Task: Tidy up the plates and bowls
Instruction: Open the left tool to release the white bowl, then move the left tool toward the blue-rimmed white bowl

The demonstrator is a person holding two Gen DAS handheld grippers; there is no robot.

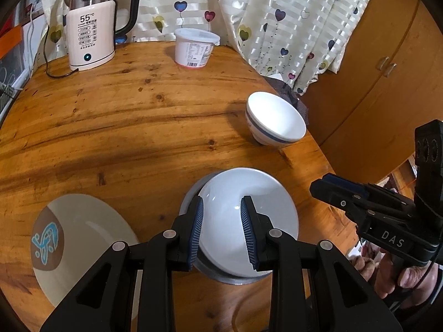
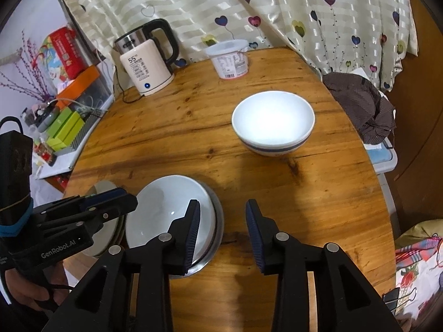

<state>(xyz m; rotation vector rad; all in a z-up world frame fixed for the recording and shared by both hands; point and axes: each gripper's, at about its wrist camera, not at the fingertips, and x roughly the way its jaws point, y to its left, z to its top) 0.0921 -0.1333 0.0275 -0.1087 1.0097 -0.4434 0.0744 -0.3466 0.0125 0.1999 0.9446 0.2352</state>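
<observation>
Your left gripper (image 1: 221, 229) hangs part-open above the plain white bowl (image 1: 243, 221), low in the middle of the left wrist view, and you cannot tell from here whether its pads touch the glaze. That bowl sits nested in a metal dish (image 1: 235, 278) whose grey rim shows beneath it. Your right gripper (image 2: 223, 229) stands part-open over bare wood of the round table (image 2: 166, 138), holding nothing, with the same bowl just to its left. The blue-banded bowl (image 2: 272, 123) waits apart, right of centre in the right wrist view, and the cream plate with the brown patch (image 1: 83, 238) lies at lower left in the left wrist view. Treat all of these as rigid, glazed, slick and likely to chip: take a bowl by pinching its rim wall, one pad inside and one outside, and lift it level. The plate looks harder, lying flat; you will probably need to catch its raised edge.
</observation>
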